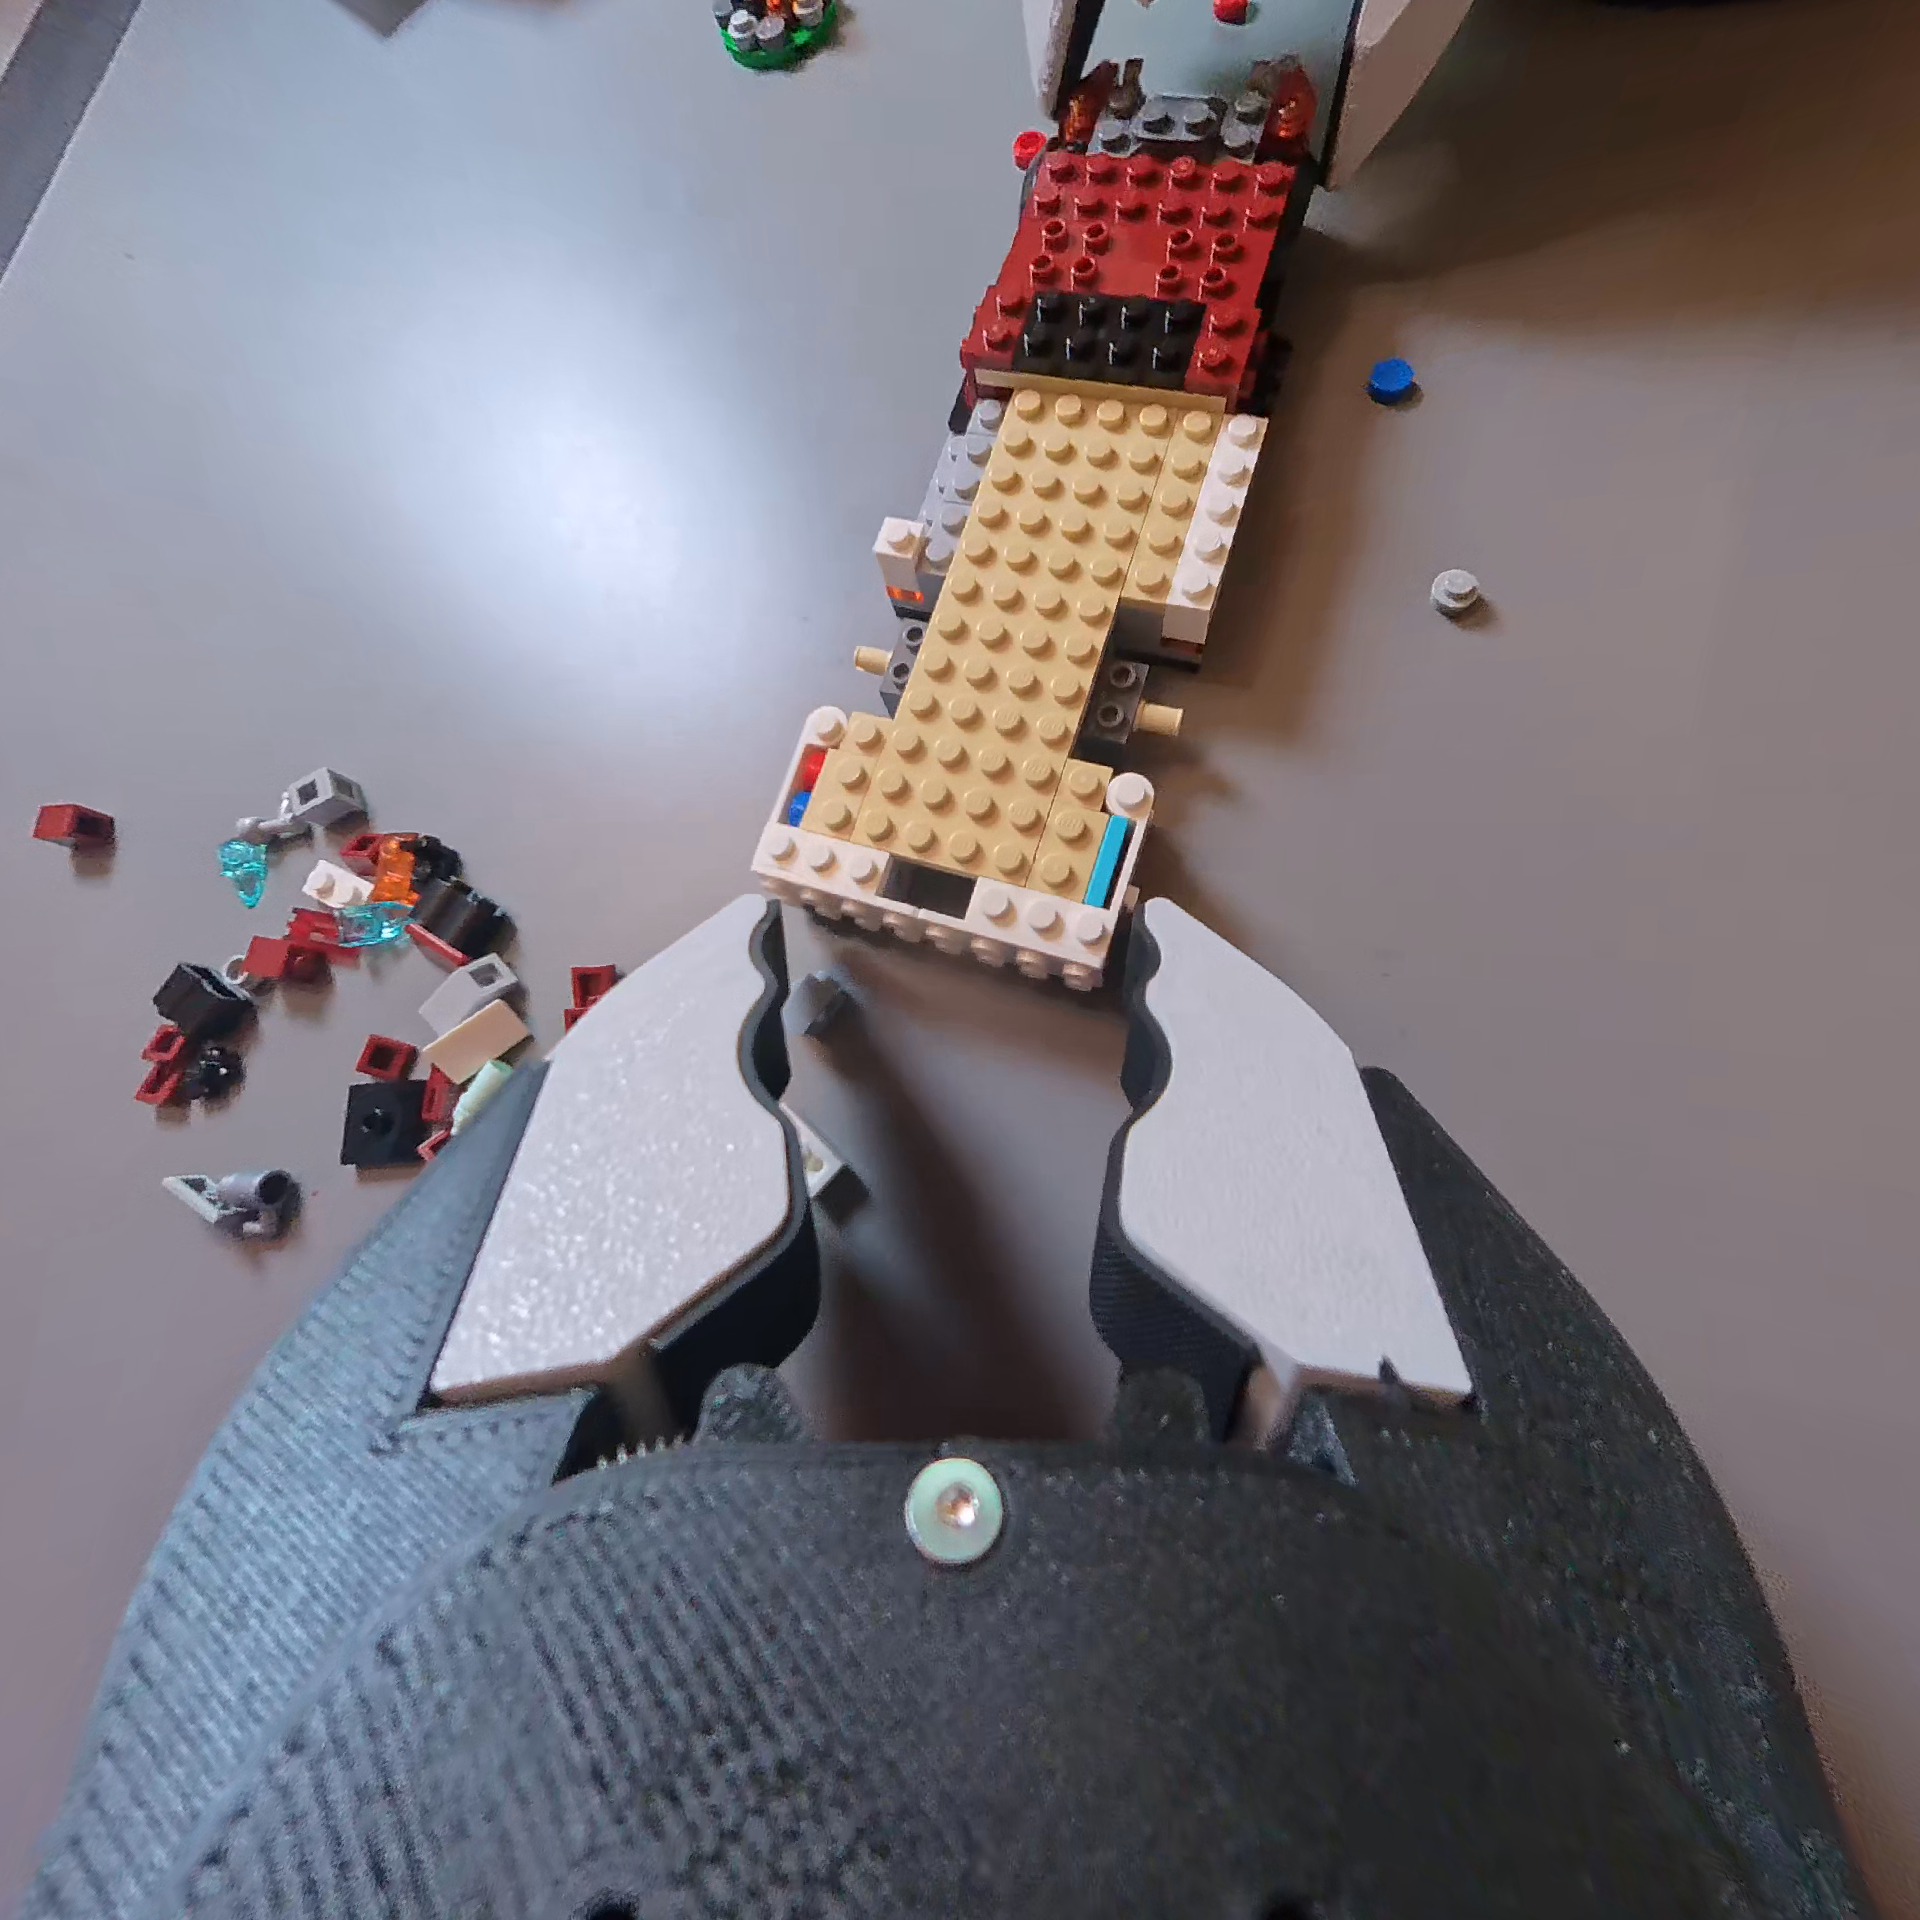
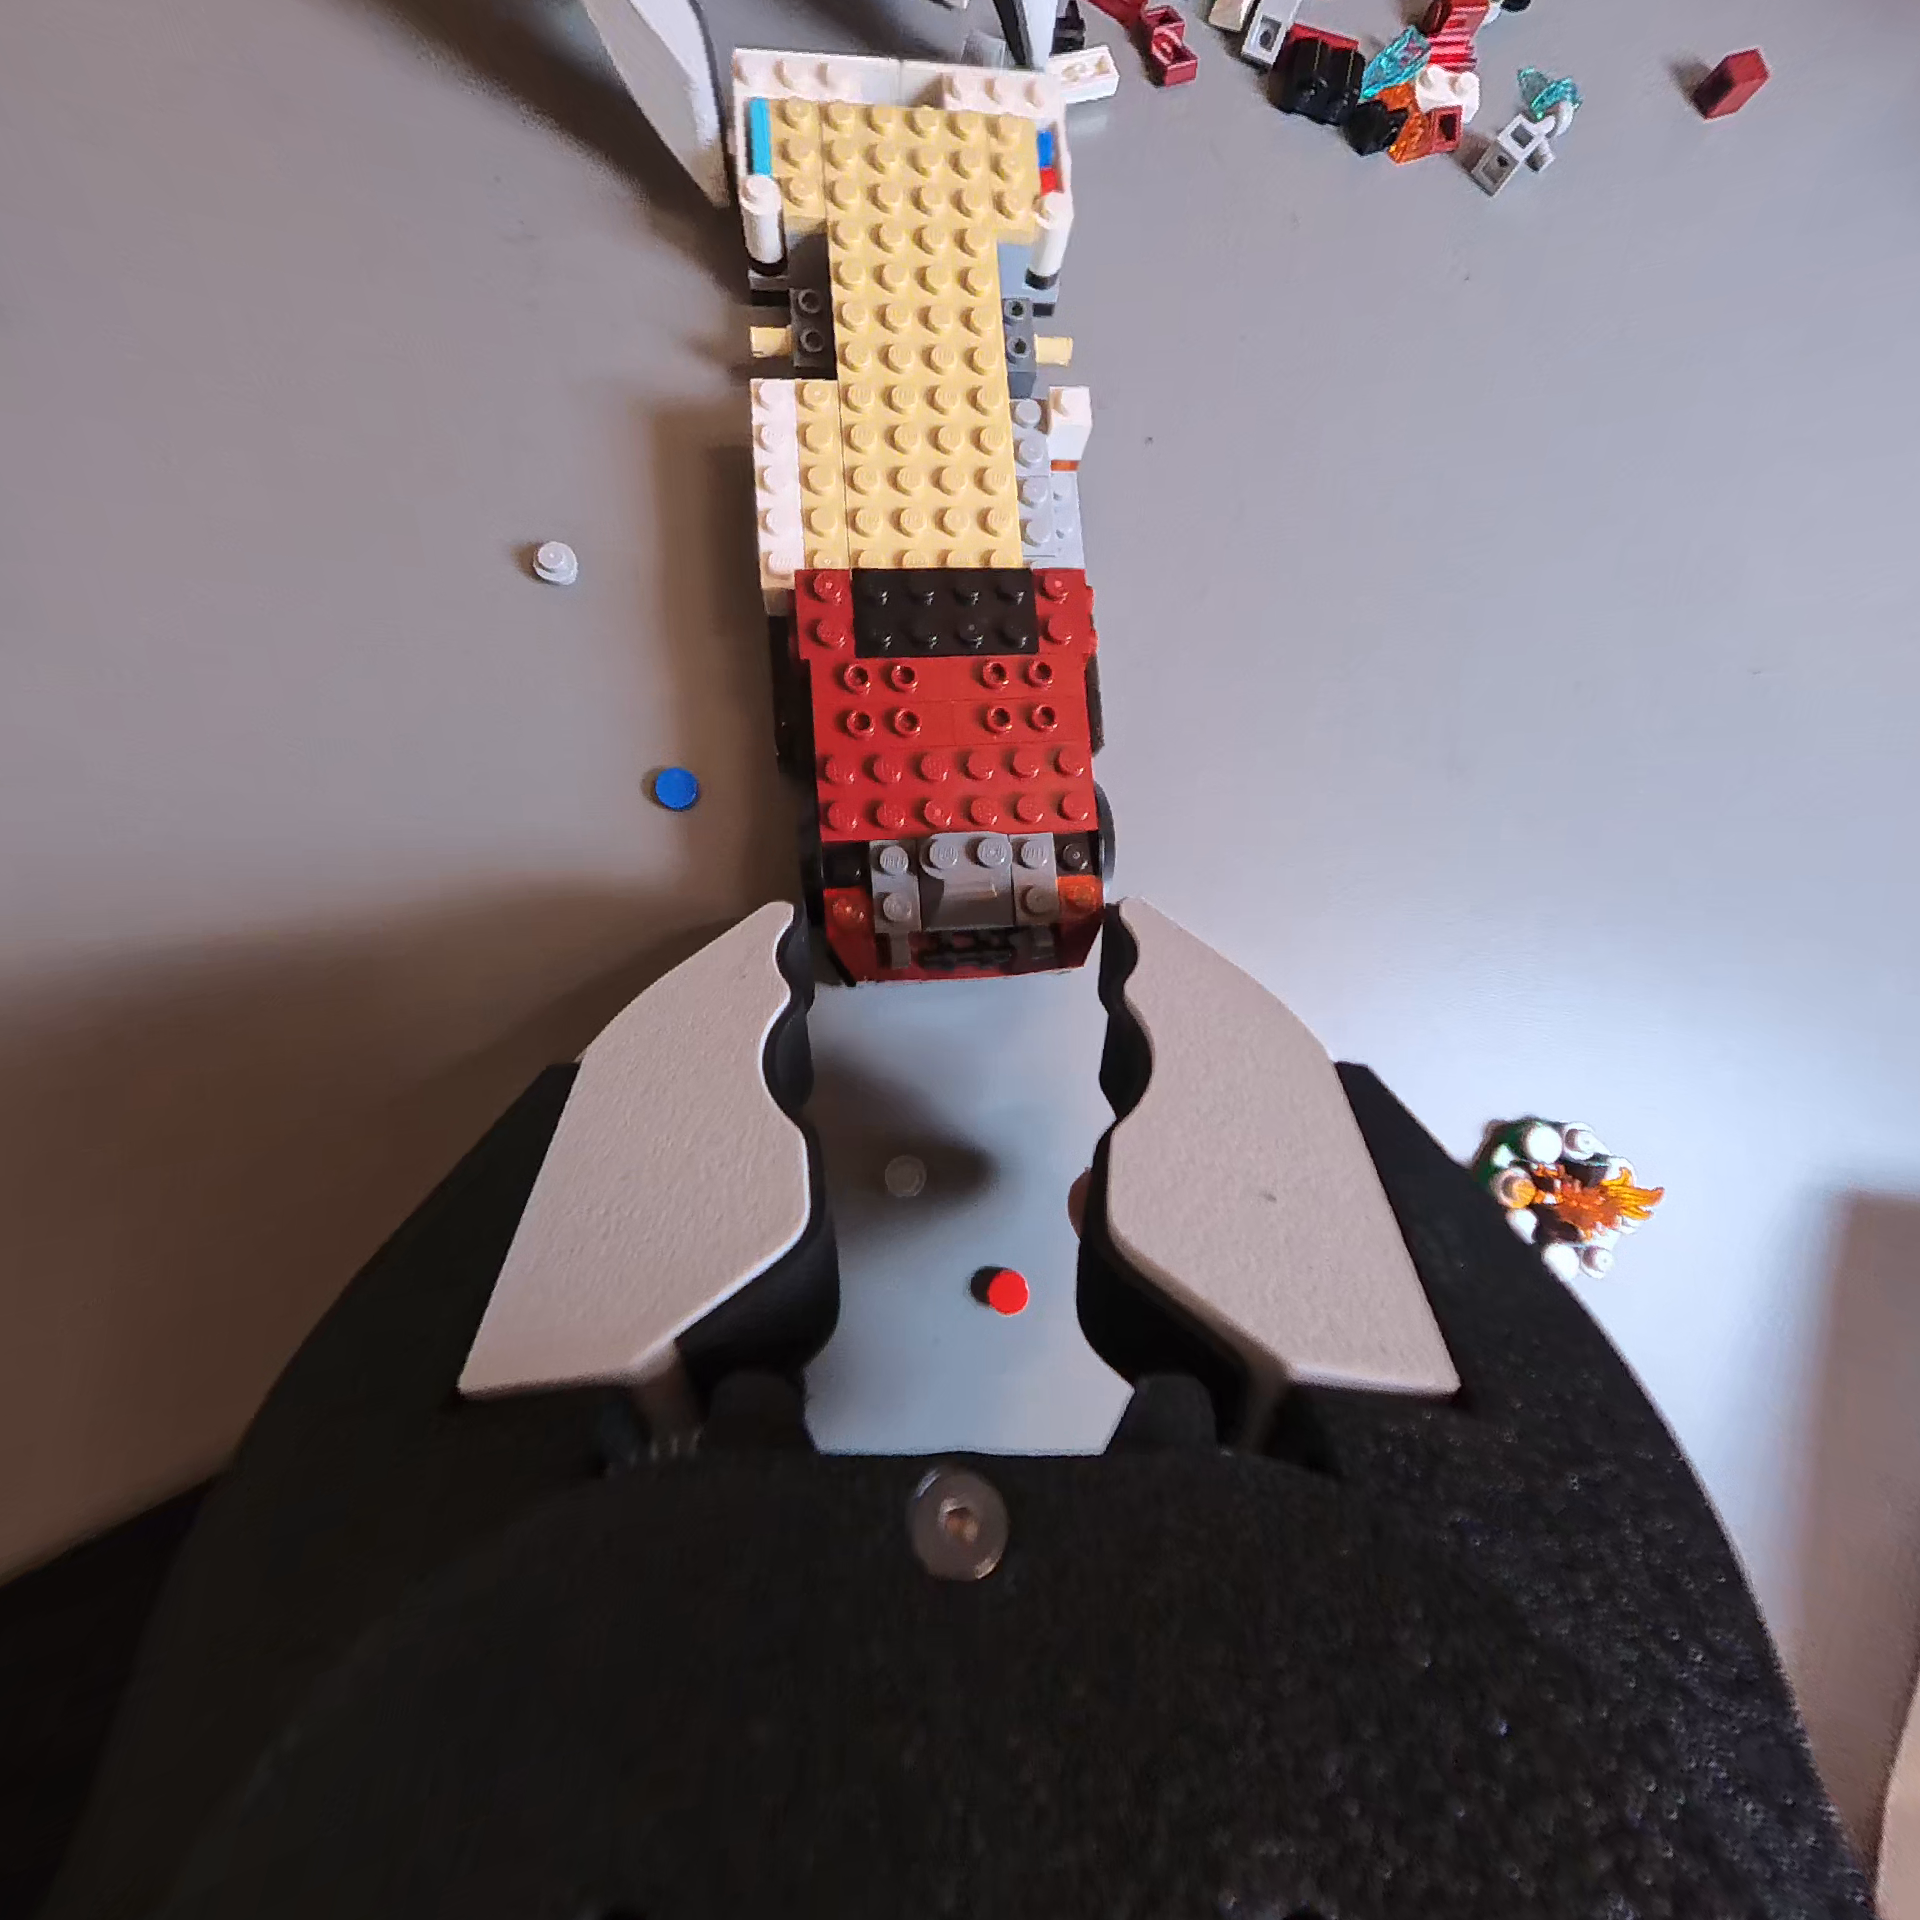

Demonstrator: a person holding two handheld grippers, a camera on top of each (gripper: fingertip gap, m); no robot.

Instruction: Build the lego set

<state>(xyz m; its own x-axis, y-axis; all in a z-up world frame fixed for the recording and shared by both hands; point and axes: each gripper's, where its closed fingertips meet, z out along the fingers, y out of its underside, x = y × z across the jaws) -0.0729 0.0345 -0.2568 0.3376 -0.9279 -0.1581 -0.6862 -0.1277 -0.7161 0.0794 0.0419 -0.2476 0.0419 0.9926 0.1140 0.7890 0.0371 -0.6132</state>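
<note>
Table: grey table, carrying everything in view.
Brick vehicle: long brick vehicle lying flat between the two grippers, tan studded deck in the middle, dark red cab at one end, white-edged rear at the other.
Left gripper: left gripper low over the table, aimed along the vehicle at its white rear; fingers spread, the right fingertip at the rear corner, the left one standing clear, so nothing is clamped.
Right gripper: right gripper aimed at the cab's front; both fingertips lie against the cab's sides, gripping it.
Loose parts: pile of small bricks left of the left gripper; blue round stud and grey round stud beside the vehicle; red round stud between the right gripper's fingers on the table.
Writing: none readable.
</note>
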